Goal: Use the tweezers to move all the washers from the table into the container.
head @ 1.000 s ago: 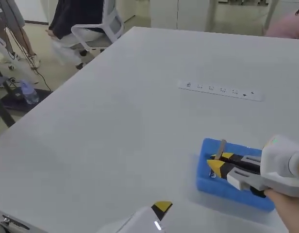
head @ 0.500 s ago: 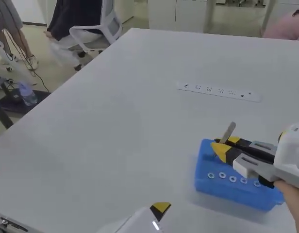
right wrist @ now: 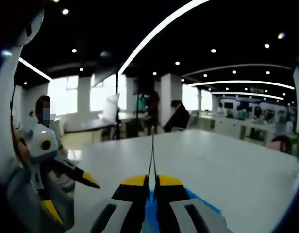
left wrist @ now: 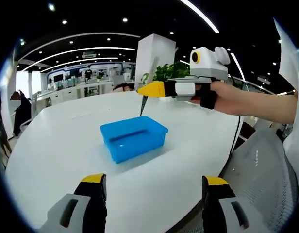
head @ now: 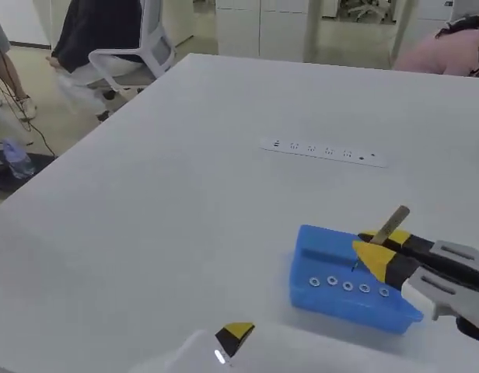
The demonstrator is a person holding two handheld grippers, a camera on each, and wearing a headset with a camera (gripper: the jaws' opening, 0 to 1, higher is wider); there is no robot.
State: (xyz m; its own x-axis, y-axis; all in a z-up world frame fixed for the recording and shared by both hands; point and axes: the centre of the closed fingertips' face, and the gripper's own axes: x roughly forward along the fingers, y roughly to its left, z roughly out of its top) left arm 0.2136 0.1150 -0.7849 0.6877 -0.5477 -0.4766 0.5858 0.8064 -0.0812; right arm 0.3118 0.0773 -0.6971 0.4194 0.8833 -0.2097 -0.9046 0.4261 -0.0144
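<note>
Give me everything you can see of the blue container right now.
The blue container is a shallow, open-topped rectangular tray, plastic or foam by its look, sitting flat on the white table. Five small washers lie in a row toward its near side. The right gripper hangs over it, shut on tweezers; whether their tip touches it is unclear.
</note>
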